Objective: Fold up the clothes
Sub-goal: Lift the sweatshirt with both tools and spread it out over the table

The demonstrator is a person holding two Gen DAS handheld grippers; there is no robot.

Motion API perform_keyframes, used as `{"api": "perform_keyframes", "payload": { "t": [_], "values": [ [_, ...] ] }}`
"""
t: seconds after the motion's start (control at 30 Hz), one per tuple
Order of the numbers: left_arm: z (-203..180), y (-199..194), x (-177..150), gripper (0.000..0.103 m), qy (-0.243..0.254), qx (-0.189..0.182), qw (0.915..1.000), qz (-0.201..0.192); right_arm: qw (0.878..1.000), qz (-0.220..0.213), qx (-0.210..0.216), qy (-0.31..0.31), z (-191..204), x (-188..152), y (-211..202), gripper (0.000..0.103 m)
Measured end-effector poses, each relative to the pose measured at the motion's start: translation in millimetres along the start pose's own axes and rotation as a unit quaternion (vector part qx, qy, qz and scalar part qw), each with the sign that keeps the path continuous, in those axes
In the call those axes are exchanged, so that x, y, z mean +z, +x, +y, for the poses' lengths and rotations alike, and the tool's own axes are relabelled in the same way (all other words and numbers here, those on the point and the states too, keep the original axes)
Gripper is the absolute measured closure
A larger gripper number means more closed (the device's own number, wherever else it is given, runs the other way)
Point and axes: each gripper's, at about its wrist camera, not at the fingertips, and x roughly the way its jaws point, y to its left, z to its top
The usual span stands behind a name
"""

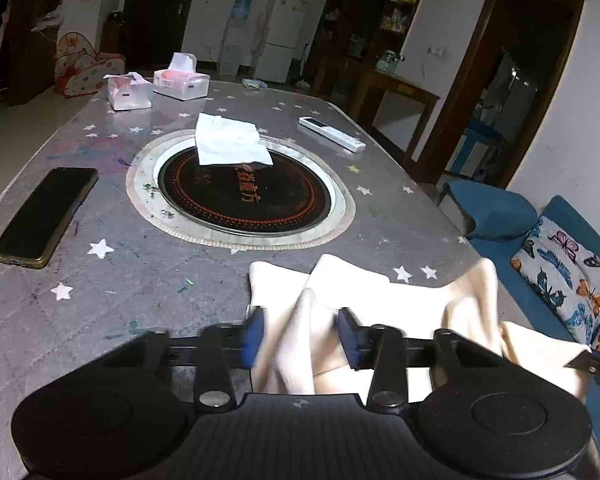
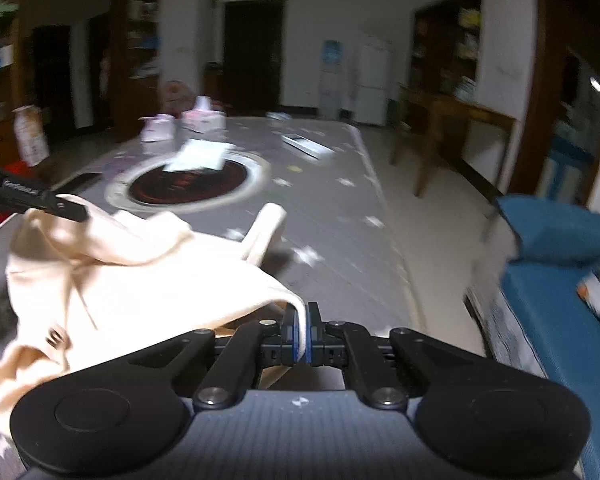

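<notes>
Cream cloth (image 2: 112,280) bunched between my left claw (image 1: 300,332) pads, its edge pinched in my shut right claw (image 2: 303,332); a hard tug risked it slipping out.

Motion is blurring the whole right wrist view, smearing the tissue boxes (image 2: 202,120) beyond reading. The cream garment (image 1: 380,312) is hiding the bench (image 1: 140,280) edge, and the sofa cushion (image 1: 572,276) is running off frame.

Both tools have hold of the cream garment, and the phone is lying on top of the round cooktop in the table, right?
Not quite. The phone lies on the grey table, left of the round cooktop; a white cloth lies on that. The left wrist view shows it. Both the left tool and right tool grip the cream garment.
</notes>
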Motion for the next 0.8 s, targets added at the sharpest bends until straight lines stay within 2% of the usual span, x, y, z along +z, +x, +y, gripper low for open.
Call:
{"api": "perform_keyframes", "payload": {
  "t": [0.1, 0.2, 0.33, 0.5, 0.7, 0.8],
  "values": [
    [5.2, -6.8, -3.7, 0.096, -0.013, -0.003, 0.9999, -0.011, 0.999, 0.008, -0.021, 0.023, -16.5, -13.1, -8.2, 0.100],
    [12.6, -25.9, -8.9, 0.097, -0.036, 0.002, 0.9988, -0.032, 0.998, 0.016, -0.041, 0.039, -31.1, -24.7, -13.4, 0.100],
    [23.9, -65.1, -24.3, 0.097, -0.057, 0.024, 0.9960, -0.064, 0.997, 0.021, -0.056, 0.048, -41.3, -36.1, -19.9, 0.100],
    [43.2, -112.5, -52.8, 0.099, -0.079, 0.071, 0.9905, -0.088, 0.996, 0.029, -0.070, 0.055, -51.6, -48.3, -23.1, 0.100],
    [72.8, -150.4, -88.4, 0.101, -0.115, 0.116, 0.9832, -0.083, 0.995, 0.044, -0.072, 0.048, -52.4, -60.5, -30.9, 0.100],
    [74.0, -147.6, -92.0, 0.097, -0.111, 0.113, 0.9852, -0.064, 0.994, 0.053, -0.078, 0.052, -52.5, -66.8, -29.9, 0.098]
  ]
}}
